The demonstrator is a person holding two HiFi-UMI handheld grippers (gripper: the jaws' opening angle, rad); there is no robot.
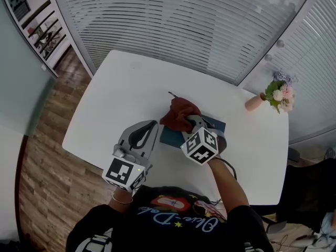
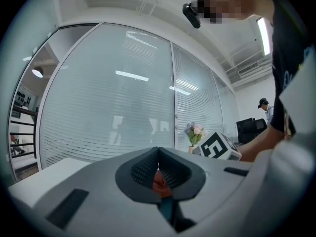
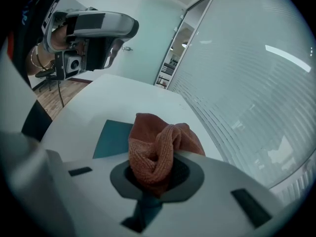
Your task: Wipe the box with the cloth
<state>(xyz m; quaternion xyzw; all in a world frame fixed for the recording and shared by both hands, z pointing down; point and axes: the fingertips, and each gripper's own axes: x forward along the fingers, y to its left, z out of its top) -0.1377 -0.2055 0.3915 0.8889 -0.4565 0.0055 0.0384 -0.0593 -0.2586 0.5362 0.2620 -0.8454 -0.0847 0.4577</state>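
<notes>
**Head view:** the teal box (image 1: 169, 137) lies mid-table (image 1: 121, 98), with bare white surface on every side. The cloth (image 1: 178, 113) covers its far-left part, under the right gripper (image 1: 189, 121). The left gripper (image 1: 151, 126) is just beside the box's left edge.

**Left gripper view:** its jaws are pressed together, holding nothing.

**Right gripper view:** the jaws pinch the bunched cloth (image 3: 155, 149) over the box (image 3: 111, 137), a grip the head view hides.

White table (image 1: 115, 104); flower vase (image 1: 255, 102) near far-right corner; wood floor (image 1: 42, 193).
</notes>
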